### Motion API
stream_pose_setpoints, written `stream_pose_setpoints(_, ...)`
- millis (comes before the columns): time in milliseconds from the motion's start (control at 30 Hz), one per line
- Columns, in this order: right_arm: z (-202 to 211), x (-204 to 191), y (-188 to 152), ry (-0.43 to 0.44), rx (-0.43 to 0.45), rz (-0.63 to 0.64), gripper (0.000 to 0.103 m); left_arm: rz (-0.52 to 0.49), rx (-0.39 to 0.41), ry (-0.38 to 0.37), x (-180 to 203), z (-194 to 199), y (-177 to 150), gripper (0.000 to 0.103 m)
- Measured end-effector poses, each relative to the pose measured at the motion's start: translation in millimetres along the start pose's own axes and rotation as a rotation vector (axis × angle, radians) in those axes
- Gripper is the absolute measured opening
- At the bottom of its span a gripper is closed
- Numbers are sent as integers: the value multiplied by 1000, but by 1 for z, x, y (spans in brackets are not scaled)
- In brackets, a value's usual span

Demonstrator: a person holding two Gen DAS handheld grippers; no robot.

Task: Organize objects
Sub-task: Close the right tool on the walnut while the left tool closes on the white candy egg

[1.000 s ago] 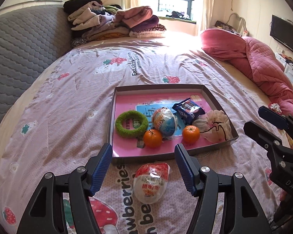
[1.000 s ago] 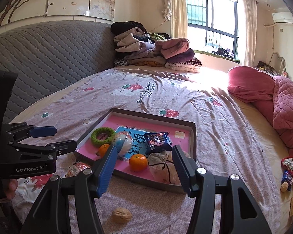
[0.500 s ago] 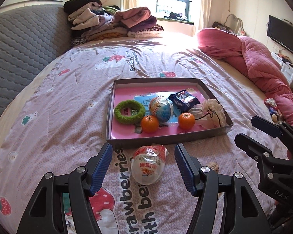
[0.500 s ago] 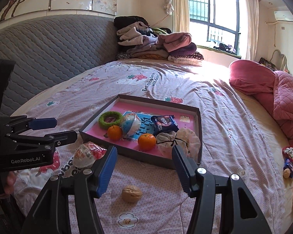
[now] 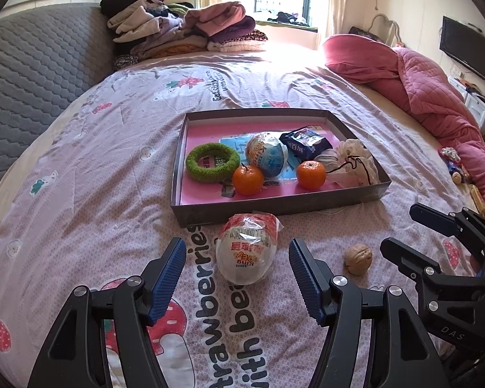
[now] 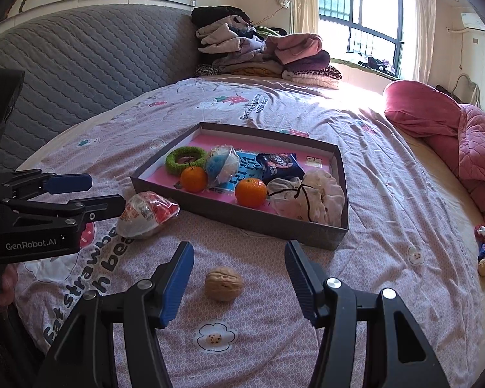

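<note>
While my left fingers (image 5: 237,279) stand apart around the wrapped egg (image 5: 246,248) on the bed (image 5: 80,194), touching nothing, my right fingers (image 6: 239,279) gape astride the walnut (image 6: 224,283). I should sink lower and centre each, then close gently: the egg's wrapper looks slippery, the walnut could roll. Beyond waits the tray (image 5: 274,207), already holding oranges, a ring and snacks.

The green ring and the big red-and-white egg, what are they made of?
The green ring looks like soft fuzzy fabric, maybe terry or chenille: its surface is nubbly and matte. The red-and-white egg seems to be hard plastic inside a thin clear wrapper: the wrapper shines and crinkles at its top. What the shell really is stays a guess.
</note>
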State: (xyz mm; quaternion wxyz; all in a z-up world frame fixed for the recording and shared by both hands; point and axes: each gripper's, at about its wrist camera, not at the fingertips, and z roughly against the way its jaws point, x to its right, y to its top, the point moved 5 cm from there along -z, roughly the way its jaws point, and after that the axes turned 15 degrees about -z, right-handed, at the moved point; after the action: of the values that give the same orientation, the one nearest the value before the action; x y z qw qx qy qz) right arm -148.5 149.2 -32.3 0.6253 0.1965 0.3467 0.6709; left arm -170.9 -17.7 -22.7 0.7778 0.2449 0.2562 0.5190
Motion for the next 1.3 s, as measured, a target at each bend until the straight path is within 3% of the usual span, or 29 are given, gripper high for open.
stream_pose_setpoints(800,-29,2,-25,-5,-71,-13,58,-13,-45,-25,6,-33,-11,68)
stream_pose_setpoints(1300,-45,4,-30,-25,-65,-21,58,-16,-49,-24,8,-54,-9,68)
